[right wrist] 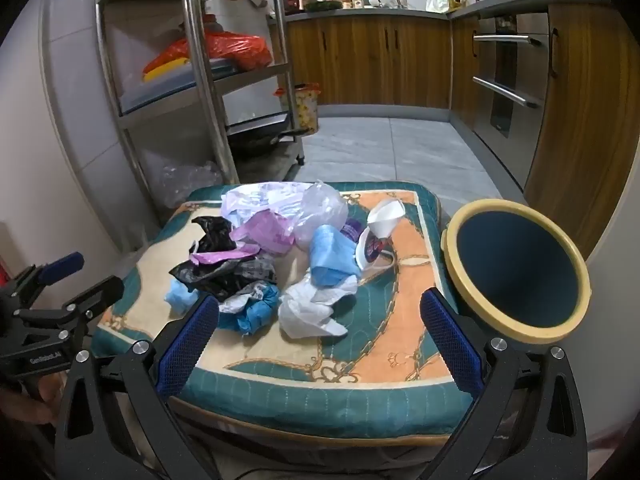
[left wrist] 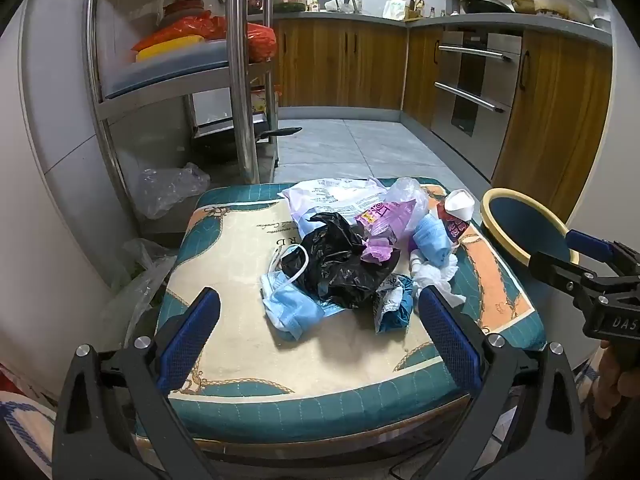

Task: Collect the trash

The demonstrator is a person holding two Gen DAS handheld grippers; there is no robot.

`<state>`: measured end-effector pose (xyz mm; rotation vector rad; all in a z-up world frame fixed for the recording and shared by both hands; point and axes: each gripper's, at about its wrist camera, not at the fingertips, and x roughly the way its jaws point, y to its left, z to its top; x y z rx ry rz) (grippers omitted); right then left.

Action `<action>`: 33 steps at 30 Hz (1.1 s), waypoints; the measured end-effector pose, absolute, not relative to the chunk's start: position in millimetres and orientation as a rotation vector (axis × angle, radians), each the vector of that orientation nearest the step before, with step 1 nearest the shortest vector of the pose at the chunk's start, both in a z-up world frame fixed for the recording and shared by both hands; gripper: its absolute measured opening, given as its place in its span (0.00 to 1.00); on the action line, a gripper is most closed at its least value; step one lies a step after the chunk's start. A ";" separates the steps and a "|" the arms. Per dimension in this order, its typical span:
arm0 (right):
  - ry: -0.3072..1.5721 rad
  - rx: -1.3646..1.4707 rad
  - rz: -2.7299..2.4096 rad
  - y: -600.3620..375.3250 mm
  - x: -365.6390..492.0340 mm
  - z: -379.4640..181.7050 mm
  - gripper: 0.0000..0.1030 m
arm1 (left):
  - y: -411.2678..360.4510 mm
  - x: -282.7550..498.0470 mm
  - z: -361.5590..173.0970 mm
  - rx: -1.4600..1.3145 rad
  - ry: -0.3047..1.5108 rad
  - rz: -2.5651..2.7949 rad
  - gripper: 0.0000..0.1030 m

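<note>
A pile of trash lies on a teal and cream cushion: a black plastic bag, a blue face mask, a crumpled white tissue, a blue wad, purple and white bags, a white paper cup. A blue bin with a cream rim stands right of the cushion. My left gripper is open and empty before the pile. My right gripper is open and empty near the tissue.
A steel shelf rack stands at the back left, clear plastic bags on the floor by it. Wooden cabinets and an oven line the far and right walls beyond grey floor tiles.
</note>
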<state>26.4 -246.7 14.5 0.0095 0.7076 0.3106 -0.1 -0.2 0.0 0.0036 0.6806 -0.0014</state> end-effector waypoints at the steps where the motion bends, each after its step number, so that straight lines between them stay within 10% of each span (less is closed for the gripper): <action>1: 0.709 0.008 0.310 -246.7 26.4 14.1 0.97 | -0.6 -0.1 -0.1 0.004 0.681 -0.002 0.95; 33: 0.698 -0.008 0.313 -243.8 22.8 17.4 0.97 | -0.9 -1.2 0.5 -0.021 0.676 -0.012 0.95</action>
